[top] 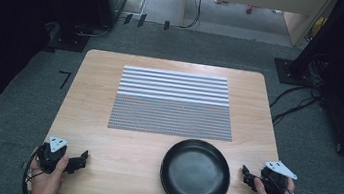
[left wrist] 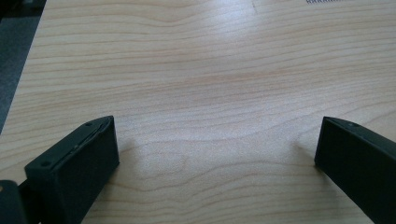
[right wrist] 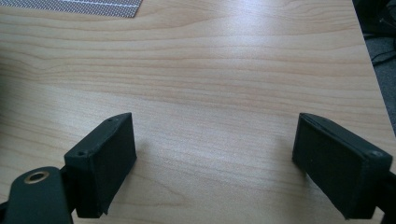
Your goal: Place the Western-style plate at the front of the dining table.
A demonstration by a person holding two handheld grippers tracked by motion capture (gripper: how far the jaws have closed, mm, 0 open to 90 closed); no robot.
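— Black, round, glossy plate (top: 195,174) (shallow) sits on the pale wood-grain table (top: 125,166) at six o'clock, below the striped mat (top: 173,103).
— Left gripper (top: 82,159) and right gripper (top: 245,176)?
— Both gape wide, empty, flanking it.

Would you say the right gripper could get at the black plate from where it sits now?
Probably yes. The right gripper rests on the table just right of the black plate, jaws open and pointing toward it, with bare wood between them.
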